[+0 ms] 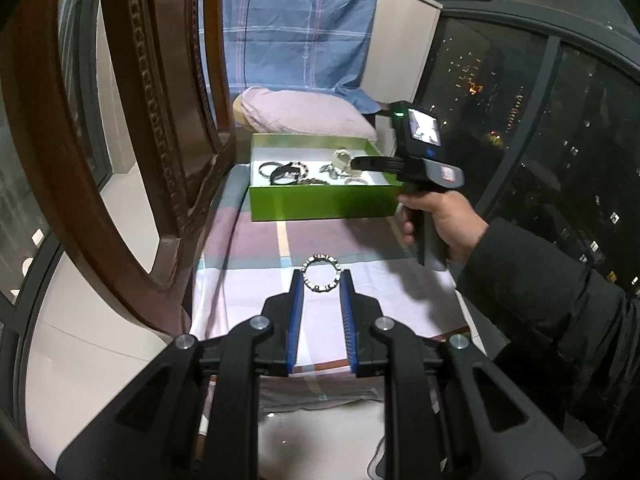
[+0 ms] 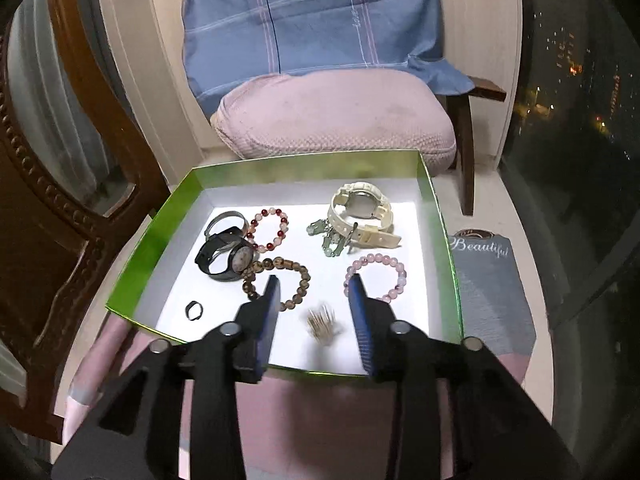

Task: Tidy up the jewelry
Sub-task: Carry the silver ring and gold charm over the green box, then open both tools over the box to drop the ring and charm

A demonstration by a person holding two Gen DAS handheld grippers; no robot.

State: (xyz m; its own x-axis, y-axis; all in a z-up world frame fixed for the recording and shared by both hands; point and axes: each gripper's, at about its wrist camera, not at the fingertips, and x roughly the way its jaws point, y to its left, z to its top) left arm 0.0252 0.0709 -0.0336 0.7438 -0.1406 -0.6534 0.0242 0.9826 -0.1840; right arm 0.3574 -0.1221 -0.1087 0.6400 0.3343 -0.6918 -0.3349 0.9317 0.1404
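Observation:
A green box (image 2: 132,276) with a white floor holds jewelry: a white watch (image 2: 360,212), a black watch (image 2: 226,258), a red-and-pink bead bracelet (image 2: 269,229), a brown bead bracelet (image 2: 298,284), a pink bead bracelet (image 2: 390,276), a green charm piece (image 2: 330,238), a dark ring (image 2: 194,311) and a blurred gold piece (image 2: 322,322). My right gripper (image 2: 314,282) is open and empty over the box's near part, above the gold piece. My left gripper (image 1: 321,276) closes on a silver bracelet (image 1: 321,266) over the striped cloth. The box also shows in the left wrist view (image 1: 324,200).
A carved wooden frame (image 1: 132,140) stands to the left. A pink cushion (image 2: 332,116) and a blue plaid pillow (image 2: 312,16) sit on a chair behind the box. A grey "Beautiful" card (image 2: 492,292) lies right of the box. A dark window (image 1: 560,120) runs along the right.

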